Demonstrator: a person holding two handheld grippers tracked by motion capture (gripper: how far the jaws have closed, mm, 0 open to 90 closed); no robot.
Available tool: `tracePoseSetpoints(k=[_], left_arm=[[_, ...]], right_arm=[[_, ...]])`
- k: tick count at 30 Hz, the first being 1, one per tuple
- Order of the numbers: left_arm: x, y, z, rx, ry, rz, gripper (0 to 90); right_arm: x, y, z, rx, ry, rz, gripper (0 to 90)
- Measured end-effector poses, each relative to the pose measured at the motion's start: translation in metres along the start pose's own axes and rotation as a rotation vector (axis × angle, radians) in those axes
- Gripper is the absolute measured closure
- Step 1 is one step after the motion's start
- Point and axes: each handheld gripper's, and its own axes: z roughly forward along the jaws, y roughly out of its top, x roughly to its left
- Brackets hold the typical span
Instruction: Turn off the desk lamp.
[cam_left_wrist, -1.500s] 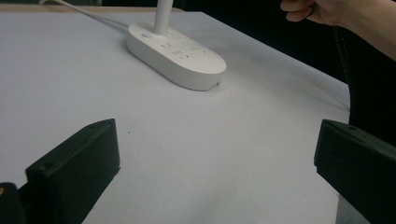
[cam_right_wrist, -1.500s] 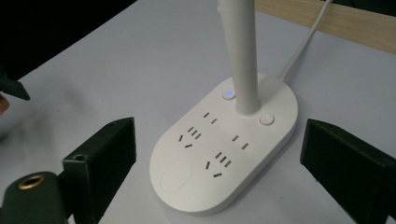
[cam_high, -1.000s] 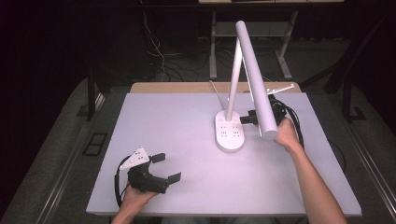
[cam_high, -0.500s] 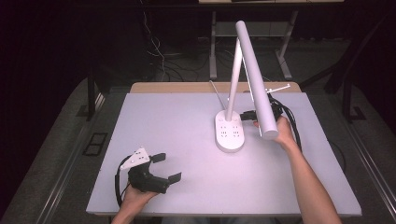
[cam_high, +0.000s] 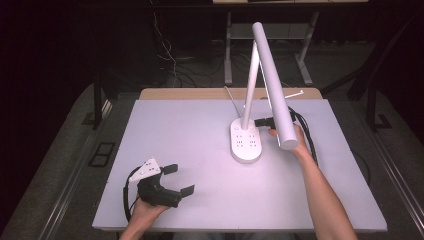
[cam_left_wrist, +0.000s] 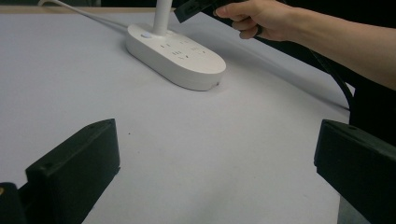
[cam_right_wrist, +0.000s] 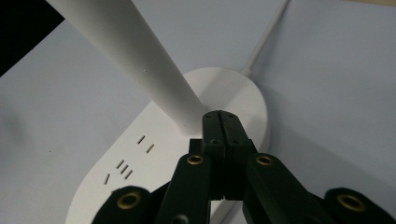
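Near the pale tabletop's (cam_high: 190, 130) front-left corner, the left gripper (cam_high: 176, 179) rests with jaws spread, empty. Toward the back right stands the white plastic desk lamp with oval socket base (cam_high: 246, 144): rigid, top-heavy, best held low on its stem. The right gripper (cam_right_wrist: 220, 122), jaws pressed together on nothing, points at that stem's foot.

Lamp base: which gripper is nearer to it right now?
Right. The right gripper is shut with its tips right above the lamp base, beside the stem. The left gripper is open, far off near the table's front-left edge.
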Motion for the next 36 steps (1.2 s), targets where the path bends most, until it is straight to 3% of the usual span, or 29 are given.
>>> tracePoseSetpoints(k=[8, 16, 21, 24, 28, 36], left_arm=[[0.001, 0.0, 0.001, -0.001, 0.002, -0.002, 0.0], [0.002, 0.0, 0.001, -0.002, 0.011, -0.01, 0.0], [0.001, 0.001, 0.001, -0.008, 0.013, -0.013, 0.0], [0.001, 0.001, 0.001, -0.004, 0.013, -0.011, 0.0], [0.003, 0.001, 0.001, -0.006, 0.015, -0.011, 0.0], [0.003, 0.001, 0.0, -0.01, 0.021, -0.012, 0.0]], right_arm=[[-0.001, -0.001, 0.012, -0.019, -0.009, 0.014, 89.9], [-0.001, -0.002, 0.022, -0.002, -0.007, 0.013, 90.0], [0.0, -0.003, 0.023, -0.009, -0.024, 0.005, 90.0], [-0.001, -0.006, 0.023, -0.022, -0.014, 0.029, 90.0], [0.002, -0.005, 0.022, -0.016, -0.035, 0.014, 90.0], [0.003, -0.005, 0.022, -0.023, -0.02, 0.042, 90.0]])
